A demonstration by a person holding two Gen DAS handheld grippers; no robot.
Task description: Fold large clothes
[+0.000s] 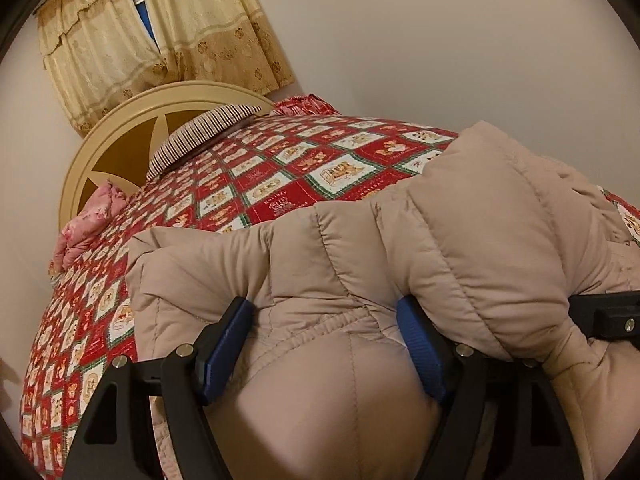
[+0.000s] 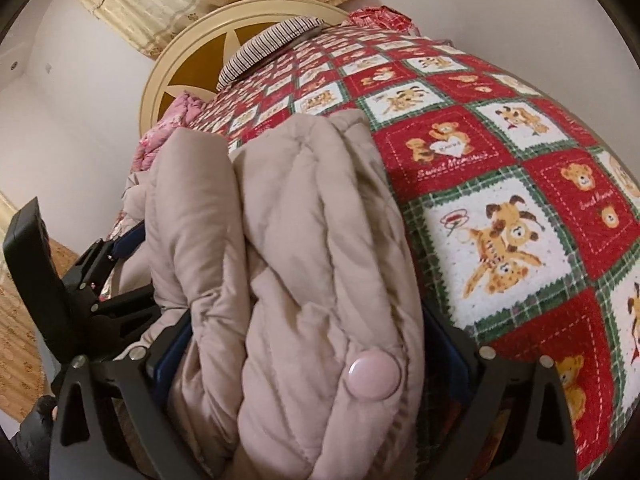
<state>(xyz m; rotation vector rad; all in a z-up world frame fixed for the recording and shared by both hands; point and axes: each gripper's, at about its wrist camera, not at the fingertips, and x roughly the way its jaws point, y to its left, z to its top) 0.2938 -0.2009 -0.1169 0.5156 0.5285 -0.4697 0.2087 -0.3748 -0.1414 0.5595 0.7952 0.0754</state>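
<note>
A beige quilted puffer jacket (image 1: 400,248) lies bunched on the bed's red patchwork quilt (image 1: 280,168). My left gripper (image 1: 326,312) has its blue-padded jaws set wide, with a thick fold of the jacket bulging between them; its pads press into the fabric. My right gripper (image 2: 304,344) likewise has a thick bundle of the jacket (image 2: 312,240) with a pink snap button (image 2: 374,372) filling the space between its jaws. The left gripper shows at the left edge of the right wrist view (image 2: 120,248), and the right gripper at the right edge of the left wrist view (image 1: 608,316).
The quilt (image 2: 500,200) with teddy-bear squares covers the bed. A striped pillow (image 1: 200,136) and a pink cushion (image 1: 92,220) lie by the round cream headboard (image 1: 120,136). Yellow curtains (image 1: 160,40) hang behind. A wall runs along the bed's far side.
</note>
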